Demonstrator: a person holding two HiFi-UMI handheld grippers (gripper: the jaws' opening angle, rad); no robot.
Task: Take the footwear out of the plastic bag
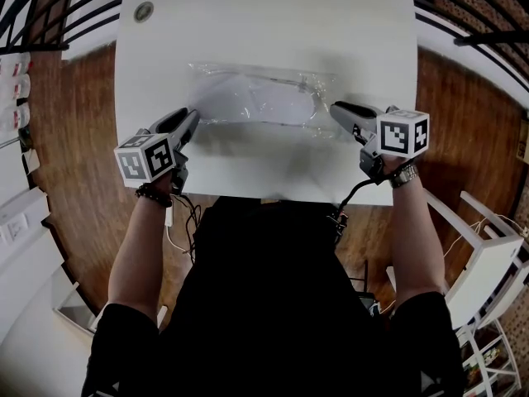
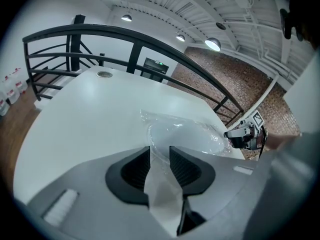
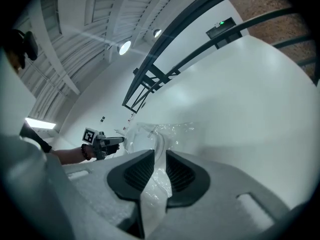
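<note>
A clear plastic bag [image 1: 264, 98] lies across the middle of the white table [image 1: 248, 23], with a pale, white piece of footwear [image 1: 252, 102] dimly visible inside it. My left gripper [image 1: 192, 121] is at the bag's left end. In the left gripper view its jaws [image 2: 160, 151] are shut on a fold of the plastic [image 2: 162, 184]. My right gripper [image 1: 337, 110] is at the bag's right end. In the right gripper view it [image 3: 160, 156] pinches crumpled plastic [image 3: 150, 134] the same way. Each gripper shows in the other's view: the right gripper [image 2: 242, 136] and the left gripper [image 3: 107, 144].
A round cable grommet [image 1: 144, 11] sits in the table's far left corner. A black railing [image 2: 75, 34] runs behind the table. White furniture [image 1: 488, 255] stands on the wooden floor at the right, and more white shelving [image 1: 21, 238] at the left.
</note>
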